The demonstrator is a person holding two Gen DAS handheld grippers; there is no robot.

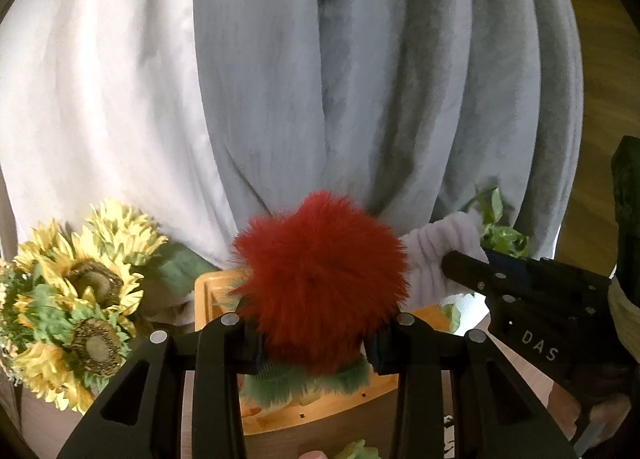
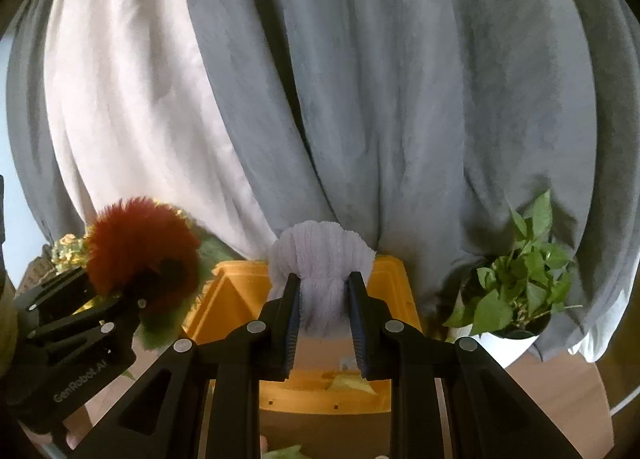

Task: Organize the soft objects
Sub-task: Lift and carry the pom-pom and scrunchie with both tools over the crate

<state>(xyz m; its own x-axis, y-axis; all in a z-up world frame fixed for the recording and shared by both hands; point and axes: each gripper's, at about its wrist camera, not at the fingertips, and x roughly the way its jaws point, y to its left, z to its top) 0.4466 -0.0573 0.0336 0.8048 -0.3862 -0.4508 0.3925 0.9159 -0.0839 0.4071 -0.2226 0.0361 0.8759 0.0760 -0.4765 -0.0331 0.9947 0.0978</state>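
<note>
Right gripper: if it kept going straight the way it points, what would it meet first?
Probably the orange bin's far rim just beyond the white cloth the right gripper holds; behind that hangs the grey curtain. Depth is unclear.

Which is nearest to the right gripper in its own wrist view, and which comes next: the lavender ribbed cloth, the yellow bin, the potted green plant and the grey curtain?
1. Lavender ribbed cloth, pinched in the right gripper.
2. Yellow bin, directly below and behind it.
3. Potted green plant, off to the right.
4. Grey curtain, hanging behind everything.
</note>
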